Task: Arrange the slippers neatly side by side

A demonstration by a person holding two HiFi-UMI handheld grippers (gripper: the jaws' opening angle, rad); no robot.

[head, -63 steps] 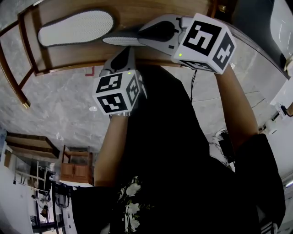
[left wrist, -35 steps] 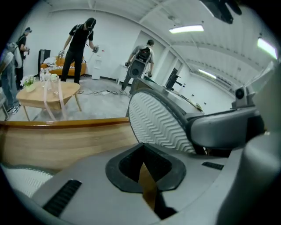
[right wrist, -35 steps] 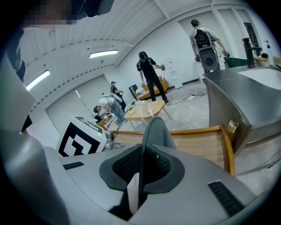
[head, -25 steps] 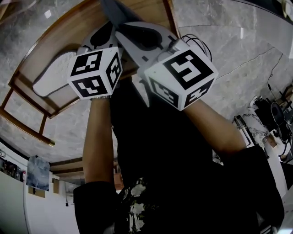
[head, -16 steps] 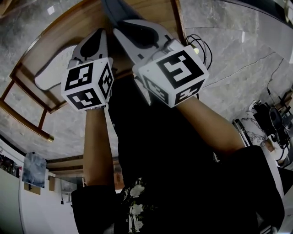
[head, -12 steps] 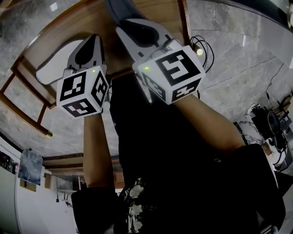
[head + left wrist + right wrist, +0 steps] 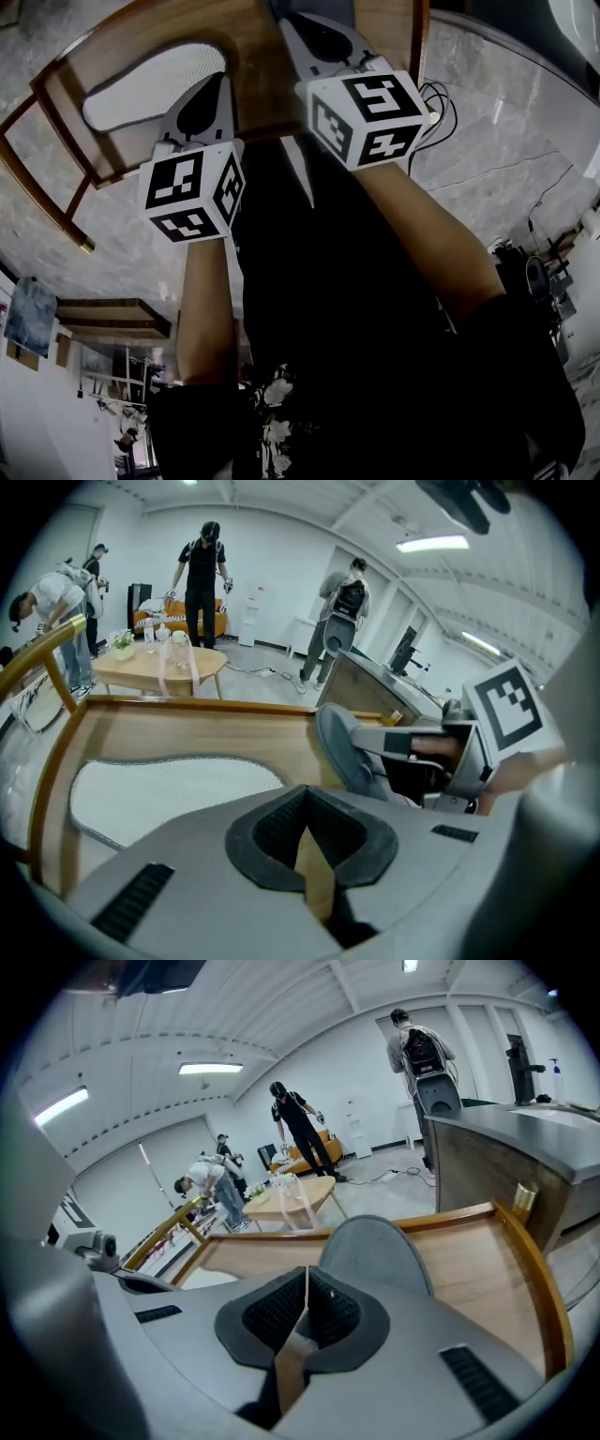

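Observation:
A white slipper [image 7: 155, 84] lies sole up on the left of a wooden shelf [image 7: 253, 56] with raised rails. My left gripper [image 7: 214, 86] hovers at its right edge, shut and empty; the white slipper [image 7: 169, 789] is just left of its tips [image 7: 305, 813]. A grey slipper [image 7: 342, 747] is tipped up to the right, beside the right gripper's fingers [image 7: 412, 745]. My right gripper [image 7: 307, 1288] has just been closing; its pads meet with nothing showing between them. The grey slipper [image 7: 375, 1251] rises right behind its tips, its near end hidden.
The shelf's rails [image 7: 539, 1279] fence its edges. Beyond it stand a round table [image 7: 159, 672], a counter [image 7: 506, 1162] and several people. Cables [image 7: 436, 94] lie on the marble floor to the right of the shelf.
The grippers have drawn apart: the left one has slid toward the white slipper, which now shows more fully. The right one has reached farther onto the shelf.

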